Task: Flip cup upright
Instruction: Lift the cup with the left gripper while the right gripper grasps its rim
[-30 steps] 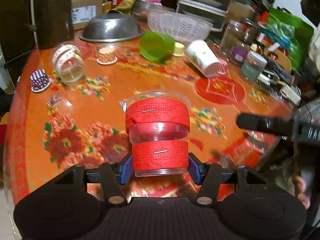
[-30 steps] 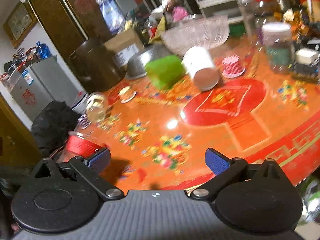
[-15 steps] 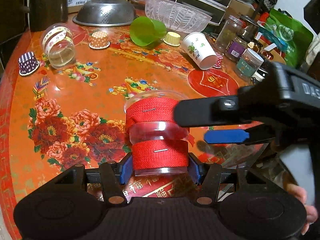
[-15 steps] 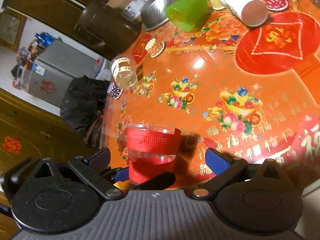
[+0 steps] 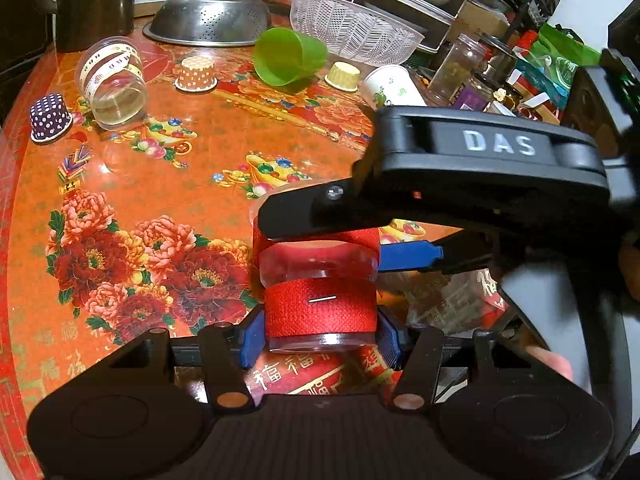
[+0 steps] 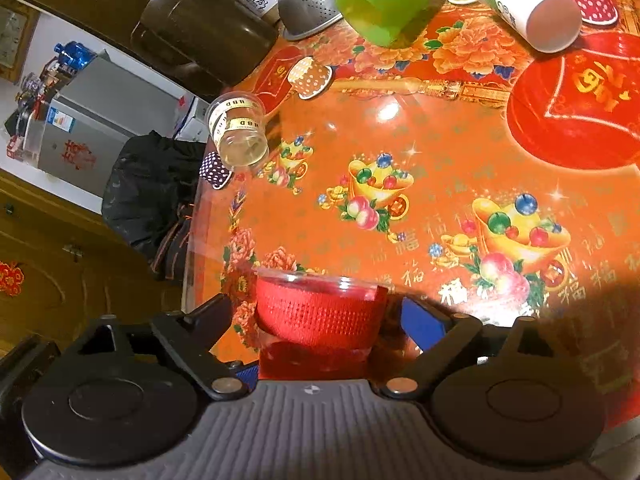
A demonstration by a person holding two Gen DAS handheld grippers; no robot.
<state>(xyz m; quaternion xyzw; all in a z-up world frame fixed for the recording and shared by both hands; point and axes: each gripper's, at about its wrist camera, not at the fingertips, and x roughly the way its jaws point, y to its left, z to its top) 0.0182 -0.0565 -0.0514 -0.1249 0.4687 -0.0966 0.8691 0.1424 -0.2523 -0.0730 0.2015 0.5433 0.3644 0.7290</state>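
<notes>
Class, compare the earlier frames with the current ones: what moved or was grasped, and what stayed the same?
The right gripper swung in from the right and now straddles the upper red band of the clear cup; its jaws look not yet closed. The left gripper stayed clamped on the cup's lower band, cup upright. The green cup and white paper cup remain on their sides.

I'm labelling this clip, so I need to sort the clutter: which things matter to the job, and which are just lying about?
In the job: red-banded cup, left gripper shut on it low down, right gripper around its top band.

Lying about: green cup, white cup, taped clear cup, colander, basket, jars.
</notes>
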